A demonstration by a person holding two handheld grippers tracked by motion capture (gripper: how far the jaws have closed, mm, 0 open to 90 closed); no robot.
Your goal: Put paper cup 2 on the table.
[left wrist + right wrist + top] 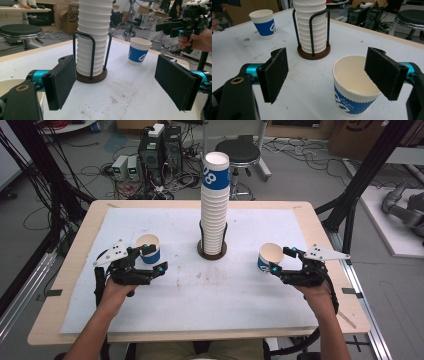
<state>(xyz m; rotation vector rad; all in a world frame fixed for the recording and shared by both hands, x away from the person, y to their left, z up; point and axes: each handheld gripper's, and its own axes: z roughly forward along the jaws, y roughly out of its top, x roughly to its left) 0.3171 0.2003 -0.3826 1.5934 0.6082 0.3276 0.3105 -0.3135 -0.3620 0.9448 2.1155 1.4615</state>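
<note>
A wooden tabletop (75,251) covered by a white mat (200,290) stands in a lab room with cables, computer cases and a black stool (238,151) on the floor beyond its far edge. On the mat near the right edge stands a paper cup (270,257) with a blue band, upright and empty; in the right gripper view it sits low and to the right (354,87), with one black pad of the right claw (285,261) reaching over its rim and inside its mouth while the other pad stands well off to the side, so the claw is spread apart and not clamped on the cup. Toward the left edge a second blue-banded cup (148,248) stands upright, just beside the left claw (152,259), whose jaws are likewise spread wide with nothing between them; in the left gripper view the cream rim of that cup shows at the lower left corner. Between the two cups, nearer the far edge, a tall stack of white cups (215,205) rises from a round dark base with black wire uprights (212,251). Both forearms enter from the near edge.
</note>
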